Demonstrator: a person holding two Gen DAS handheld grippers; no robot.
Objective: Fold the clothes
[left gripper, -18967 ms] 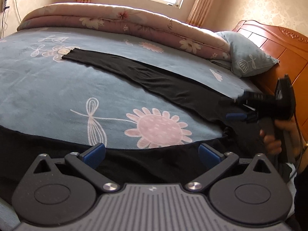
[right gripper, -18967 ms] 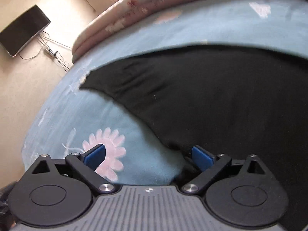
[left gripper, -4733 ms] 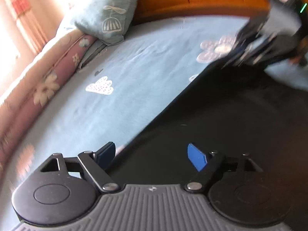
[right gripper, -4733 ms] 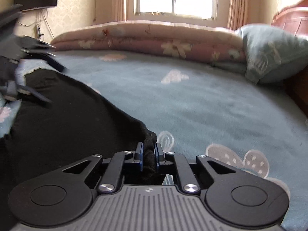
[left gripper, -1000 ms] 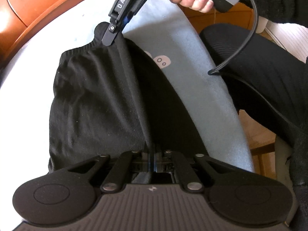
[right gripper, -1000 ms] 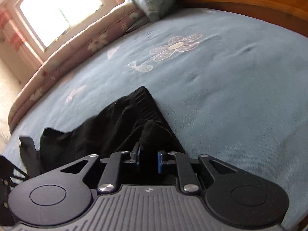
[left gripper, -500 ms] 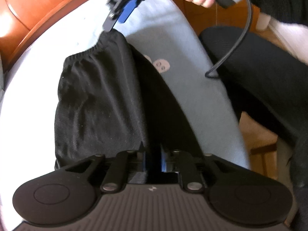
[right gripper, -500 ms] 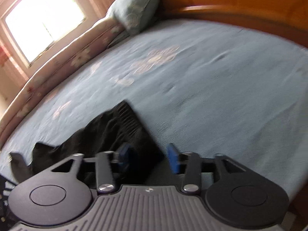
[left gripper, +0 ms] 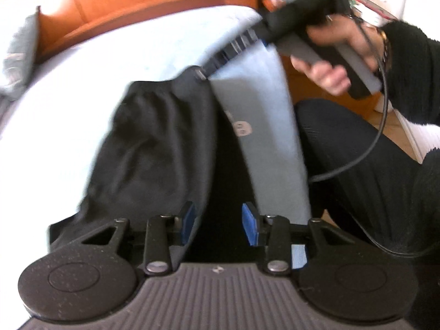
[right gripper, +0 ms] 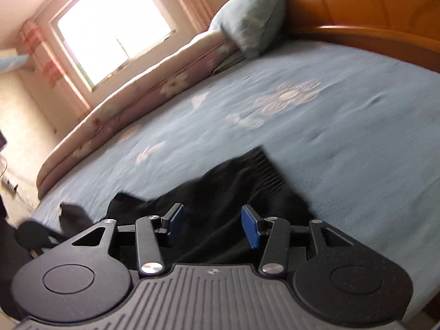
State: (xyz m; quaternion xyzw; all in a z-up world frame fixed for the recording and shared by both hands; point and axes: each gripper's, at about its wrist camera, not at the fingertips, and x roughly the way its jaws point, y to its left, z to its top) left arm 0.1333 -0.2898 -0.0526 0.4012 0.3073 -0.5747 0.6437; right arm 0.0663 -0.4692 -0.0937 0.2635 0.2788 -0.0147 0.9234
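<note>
Left gripper (left gripper: 218,224), lower centre of the frame, stands wide open over folded black trousers (left gripper: 154,148) lying on the blue bed sheet (right gripper: 343,137) near the bed's edge. Right gripper (right gripper: 213,222), jaws likewise spread and empty, hovers over the trousers' ribbed waistband (right gripper: 265,166). Pillow (right gripper: 250,19) and wooden headboard (right gripper: 357,2) occupy the upper right.

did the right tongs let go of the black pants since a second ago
Yes. The right tongs, shut on the black pants a second ago, now stand open, and the pants lie free on the blue bedspread.
</note>
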